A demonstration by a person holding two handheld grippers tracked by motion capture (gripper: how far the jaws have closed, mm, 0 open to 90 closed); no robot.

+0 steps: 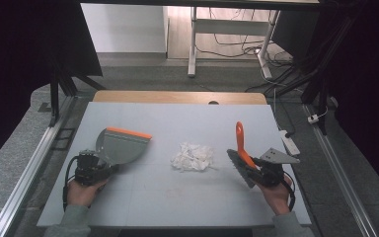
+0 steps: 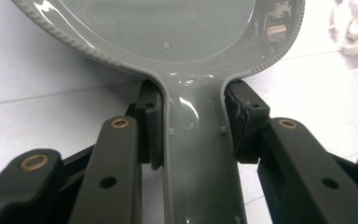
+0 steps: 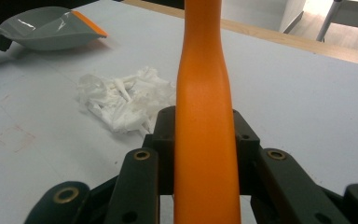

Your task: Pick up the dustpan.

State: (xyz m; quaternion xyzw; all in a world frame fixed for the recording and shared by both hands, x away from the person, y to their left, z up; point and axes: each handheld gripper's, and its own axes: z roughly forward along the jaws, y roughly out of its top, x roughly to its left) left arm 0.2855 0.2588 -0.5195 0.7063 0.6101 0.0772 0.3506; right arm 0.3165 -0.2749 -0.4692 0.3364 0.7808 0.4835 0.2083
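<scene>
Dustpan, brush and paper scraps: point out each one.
dustpan [image 1: 121, 148], high view, middle of its grey scoop
brush [image 1: 240, 140], high view, on its orange handle
paper scraps [image 1: 193, 157], high view, middle of the white pile

Both grippers [image 1: 101, 165] [image 1: 253, 167] clamped (hands low)

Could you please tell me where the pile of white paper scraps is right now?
In the high view, the paper scraps lie mid-table, between the grey dustpan at left and the orange-handled brush at right.
</scene>
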